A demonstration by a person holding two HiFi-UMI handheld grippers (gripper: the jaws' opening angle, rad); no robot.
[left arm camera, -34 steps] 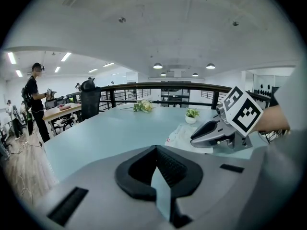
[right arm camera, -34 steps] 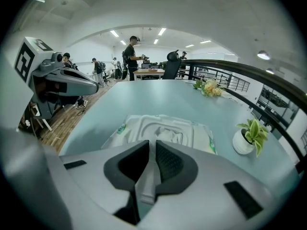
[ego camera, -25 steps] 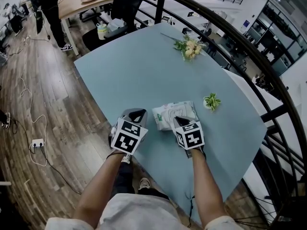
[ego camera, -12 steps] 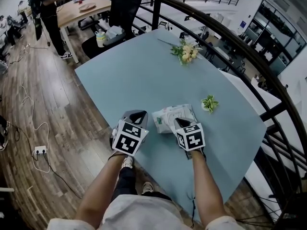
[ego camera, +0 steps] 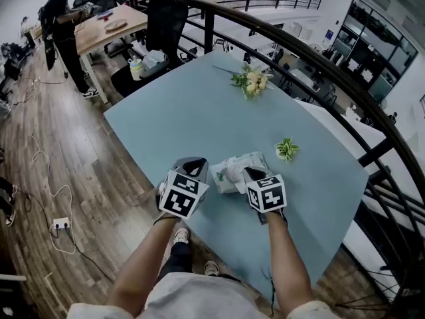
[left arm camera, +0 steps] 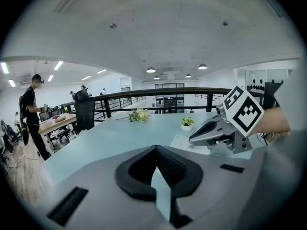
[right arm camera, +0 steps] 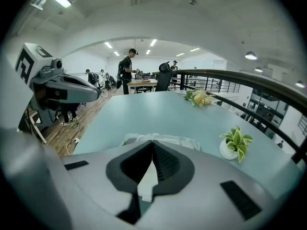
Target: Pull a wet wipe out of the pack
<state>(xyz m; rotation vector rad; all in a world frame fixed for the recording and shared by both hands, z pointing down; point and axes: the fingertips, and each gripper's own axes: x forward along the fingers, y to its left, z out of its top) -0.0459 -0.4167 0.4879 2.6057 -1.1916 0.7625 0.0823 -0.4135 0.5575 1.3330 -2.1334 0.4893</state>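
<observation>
A person looks steeply down at a pale blue table point(ego camera: 199, 111), holding a claw in each hand.

The wet wipe pack point(ego camera: 224, 176) lies close to the table's near edge, about midway along it, between the two claws. It is white with a little green print on its left end.

The right claw point(ego camera: 251, 171) is over the pack's right end. In the right gripper view its jaws are fully together, with a strip of white wet wipe point(right arm camera: 143, 178) pinched between them. From above, crumpled white material rises from the top of the pack toward this claw's tip.

The left claw point(ego camera: 193, 161) is just beside the pack's left end, over the table's near edge. In the left gripper view its jaws meet at the tips and hold nothing. Only bare table shows through the gap behind them.

A small potted plant point(ego camera: 287, 149) stands near the table's right edge, near the pack. A bunch of pale flowers point(ego camera: 249, 80) lies near the far corner, well apart from both. A dark railing point(ego camera: 319, 65) curves behind the table. Across the wooden floor, a person point(ego camera: 61, 18) stands at a wooden desk.
</observation>
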